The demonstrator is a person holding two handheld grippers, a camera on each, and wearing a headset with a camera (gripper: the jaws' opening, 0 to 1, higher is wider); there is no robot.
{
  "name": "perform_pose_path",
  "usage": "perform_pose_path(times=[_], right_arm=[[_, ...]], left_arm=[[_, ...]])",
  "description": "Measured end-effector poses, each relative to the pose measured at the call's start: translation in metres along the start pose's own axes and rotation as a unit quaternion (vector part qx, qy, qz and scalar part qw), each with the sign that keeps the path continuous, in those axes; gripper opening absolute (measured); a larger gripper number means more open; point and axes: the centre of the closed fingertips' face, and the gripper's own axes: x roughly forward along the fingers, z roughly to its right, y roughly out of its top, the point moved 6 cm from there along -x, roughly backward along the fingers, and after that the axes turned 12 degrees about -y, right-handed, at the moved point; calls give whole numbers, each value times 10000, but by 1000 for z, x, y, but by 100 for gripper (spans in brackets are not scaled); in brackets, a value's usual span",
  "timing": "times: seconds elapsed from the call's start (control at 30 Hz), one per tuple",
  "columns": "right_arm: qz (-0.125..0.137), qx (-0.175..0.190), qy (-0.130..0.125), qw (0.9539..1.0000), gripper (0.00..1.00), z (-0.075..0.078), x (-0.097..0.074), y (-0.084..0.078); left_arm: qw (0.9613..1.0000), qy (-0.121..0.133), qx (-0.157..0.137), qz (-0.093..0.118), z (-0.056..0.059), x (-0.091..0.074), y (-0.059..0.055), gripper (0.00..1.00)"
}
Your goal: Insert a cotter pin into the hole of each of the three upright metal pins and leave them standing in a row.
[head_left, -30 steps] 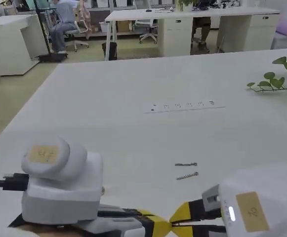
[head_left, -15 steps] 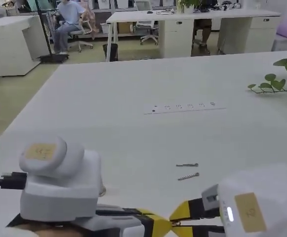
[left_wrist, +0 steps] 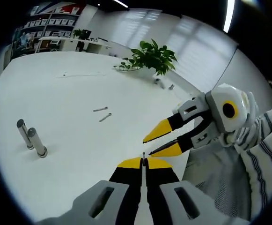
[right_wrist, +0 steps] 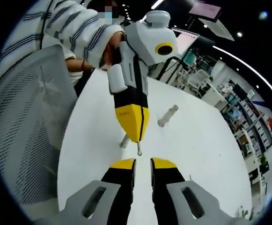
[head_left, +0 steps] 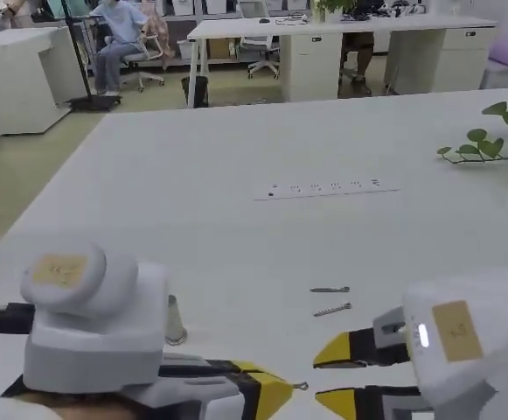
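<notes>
The left claw [left_wrist: 144, 161] is clenched on a small cotter pin [right_wrist: 139, 149], which pokes out past its tips. Just across from the left claw, the right claw [right_wrist: 142, 162] faces it with jaws parted, gripping nothing. Out to one side of the left claw, two upright metal pins [left_wrist: 36, 142] stand close together on the white tabletop [head_left: 236, 219]. Beyond the left claw lie two loose cotter pins [head_left: 329, 290].

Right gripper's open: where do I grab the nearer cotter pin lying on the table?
Mid-shank, from straight above with the right gripper, jaws across its length: the cotter pin lies flat and thin on the table, bare surface either side.
</notes>
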Motion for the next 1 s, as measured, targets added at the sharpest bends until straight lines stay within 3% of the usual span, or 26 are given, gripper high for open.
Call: perform_pose_path(times=[0.13,0.23,0.33,0.4,0.47,0.53,0.6,0.67,0.73,0.87,1.0], right_arm=[[140,816,106,9965,18,6,-2,-2],[323,1399,312,9892,17,9,-4,1],[484,1728,493,9825,17,10,-5,4],[511,1789,513,9812,17,12,-6,5],[498,1792,538,9811,17,11,-5,5],[461,1775,586,9813,16,9,-5,5],[447,1827,680,9798,14,6,-4,5],[426,1831,747,9793,13,4,-4,5],[445,1791,811,9795,10,1,-4,6],[479,1795,944,9781,9,-4,-4,8],[486,1803,1019,9771,6,-6,-3,8]], left_arm=[[9984,-141,539,-23,3,-1,3,0],[9963,-265,814,-11,6,-1,6,0],[9942,-352,1017,-6,8,-2,8,0],[9926,-403,1145,10,10,-3,10,0],[9865,-432,1577,14,11,-4,12,0],[9837,-500,1727,-16,14,-6,10,0],[9777,-583,2017,-76,15,-7,10,0],[9778,-658,1990,-63,17,-7,9,0],[9736,-713,2166,-136,19,-8,7,0],[9714,-736,2253,-162,18,-9,7,0],[9711,-782,2238,-277,16,-9,3,0]])
